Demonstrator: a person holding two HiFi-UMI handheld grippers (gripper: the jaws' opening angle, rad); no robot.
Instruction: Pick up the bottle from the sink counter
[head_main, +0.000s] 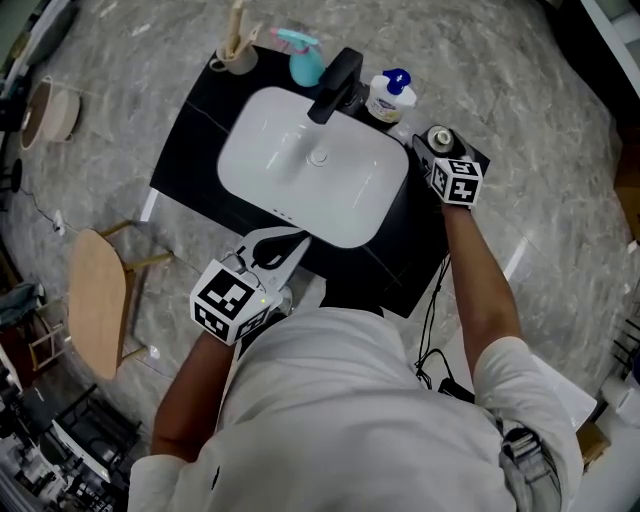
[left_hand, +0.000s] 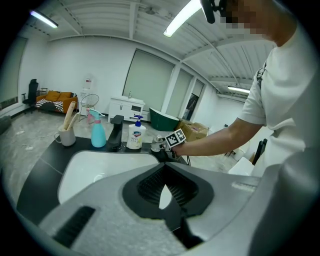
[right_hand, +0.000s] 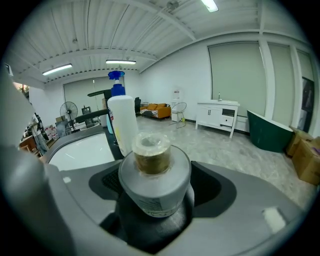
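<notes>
A small grey bottle (head_main: 440, 137) with a brownish cap stands at the right end of the black sink counter (head_main: 188, 150). My right gripper (head_main: 434, 143) reaches around it. In the right gripper view the bottle (right_hand: 152, 172) sits deep between the jaws. They are spread wide, with dark pad showing on both sides of the bottle, so nothing is pressing on it. My left gripper (head_main: 272, 248) hovers over the counter's near edge by the white basin (head_main: 300, 170). Its jaws (left_hand: 165, 197) are closed together and hold nothing.
A white pump soap bottle (head_main: 390, 97) stands just left of the grey bottle, next to the black faucet (head_main: 335, 85). Further left are a teal spray bottle (head_main: 305, 62) and a cup of brushes (head_main: 235, 55). A wooden stool (head_main: 97, 300) stands on the floor at left.
</notes>
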